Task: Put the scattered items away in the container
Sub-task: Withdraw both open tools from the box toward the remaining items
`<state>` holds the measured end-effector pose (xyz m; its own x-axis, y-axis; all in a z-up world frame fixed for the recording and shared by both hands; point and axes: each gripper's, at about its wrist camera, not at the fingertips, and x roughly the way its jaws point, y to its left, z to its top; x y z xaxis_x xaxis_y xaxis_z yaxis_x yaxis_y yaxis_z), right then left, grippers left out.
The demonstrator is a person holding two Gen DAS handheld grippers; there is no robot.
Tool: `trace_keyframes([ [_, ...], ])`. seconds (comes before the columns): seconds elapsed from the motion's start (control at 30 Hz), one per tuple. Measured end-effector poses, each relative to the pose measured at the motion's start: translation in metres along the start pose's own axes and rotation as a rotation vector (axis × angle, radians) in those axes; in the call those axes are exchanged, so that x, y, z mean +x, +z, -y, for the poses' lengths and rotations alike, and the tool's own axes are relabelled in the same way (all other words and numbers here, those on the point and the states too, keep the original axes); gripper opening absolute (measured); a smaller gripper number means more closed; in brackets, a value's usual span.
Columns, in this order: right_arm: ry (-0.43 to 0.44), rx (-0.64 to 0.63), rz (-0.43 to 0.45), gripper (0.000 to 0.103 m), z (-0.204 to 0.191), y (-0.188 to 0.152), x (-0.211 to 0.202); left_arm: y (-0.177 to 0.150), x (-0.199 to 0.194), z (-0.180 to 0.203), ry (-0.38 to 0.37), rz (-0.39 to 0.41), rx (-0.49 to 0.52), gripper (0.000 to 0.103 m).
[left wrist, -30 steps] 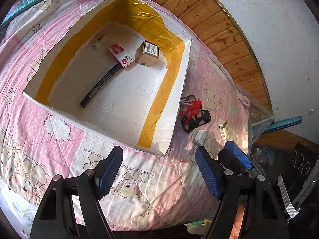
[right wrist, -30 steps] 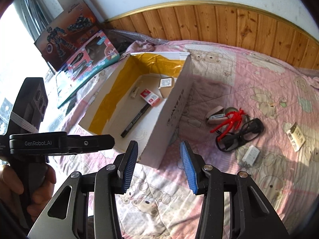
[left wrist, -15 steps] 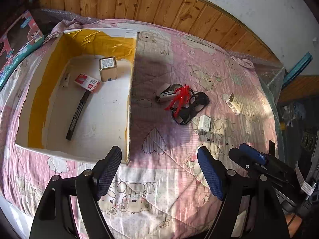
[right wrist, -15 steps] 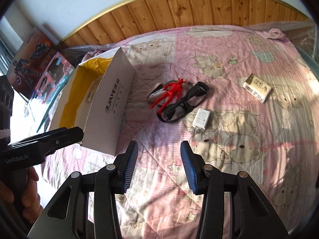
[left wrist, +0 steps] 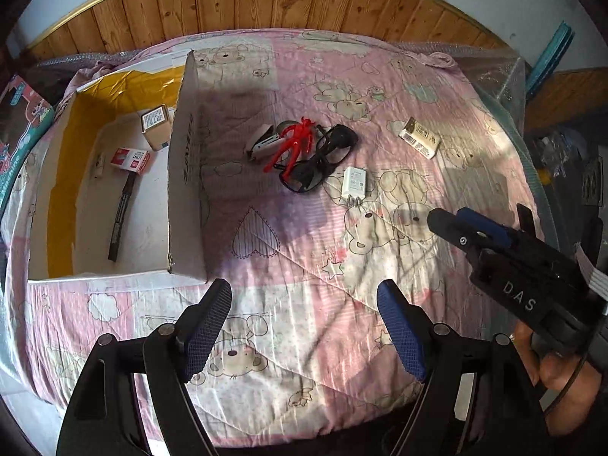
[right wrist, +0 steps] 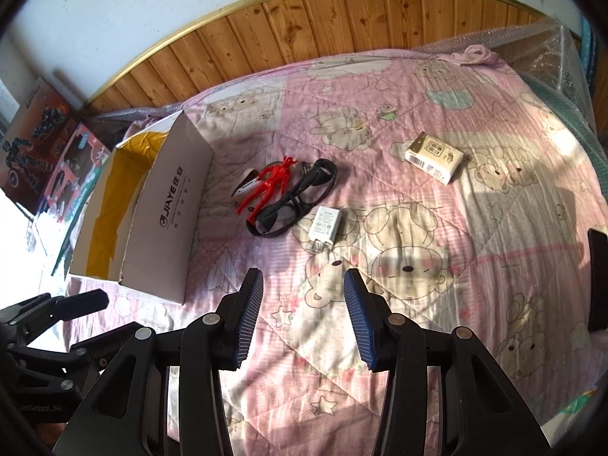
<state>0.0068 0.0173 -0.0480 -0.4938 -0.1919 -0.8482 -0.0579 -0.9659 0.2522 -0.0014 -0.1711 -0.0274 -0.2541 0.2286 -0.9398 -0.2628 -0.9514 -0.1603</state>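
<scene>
Fingers (left wrist: 208, 325) of both your grippers are spread, holding nothing. Take the white charger (right wrist: 324, 225) across its flat sides (light, rigid, slightly slick), then the box (right wrist: 167, 209).

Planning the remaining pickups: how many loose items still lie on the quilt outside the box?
5: stapler, red figure and black glasses clustered beside the box; white charger just right; tissue pack farthest right.

Strong daylight from left side; window area blown out white at left edge of right wrist view. Bed quilt (right wrist: 418, 228) patchy: bright sunlit bands, soft purple shadows beside cardboard box (left wrist: 186, 174). Sheen on quilt folds. Heavy fisheye bending: wood panelling (left wrist: 304, 0) arcs, corners vignetted black. Centre sharp, edges slightly soft, no motion blur.
</scene>
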Motion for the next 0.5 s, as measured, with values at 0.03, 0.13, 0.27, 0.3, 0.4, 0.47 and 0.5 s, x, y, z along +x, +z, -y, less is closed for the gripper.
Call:
trace_keyframes([
  [0.03,-0.003,0.005,0.000,0.047,0.002,0.000,0.000,0.001,-0.002,0.001,-0.003,0.004,0.000,0.080],
  [0.13,-0.008,0.011,0.003,0.047,0.005,-0.001,-0.001,0.003,-0.005,0.006,-0.019,-0.002,0.006,0.080],
  [0.27,-0.003,0.009,0.001,0.047,0.006,0.000,0.002,0.010,-0.007,0.011,-0.024,0.010,0.031,0.080],
  [0.3,0.001,0.013,-0.003,0.047,0.006,0.001,0.003,0.015,-0.006,0.009,-0.028,0.017,0.025,0.079],
  [0.4,0.033,0.044,-0.028,0.047,0.008,0.005,0.015,0.031,0.004,0.001,-0.033,0.040,-0.012,0.077],
  [0.47,0.048,0.059,-0.043,0.047,0.010,0.009,0.025,0.042,0.016,0.000,-0.042,0.041,-0.011,0.072],
  [0.5,0.055,0.071,-0.053,0.047,0.011,0.011,0.030,0.047,0.022,0.000,-0.050,0.040,-0.007,0.070],
])
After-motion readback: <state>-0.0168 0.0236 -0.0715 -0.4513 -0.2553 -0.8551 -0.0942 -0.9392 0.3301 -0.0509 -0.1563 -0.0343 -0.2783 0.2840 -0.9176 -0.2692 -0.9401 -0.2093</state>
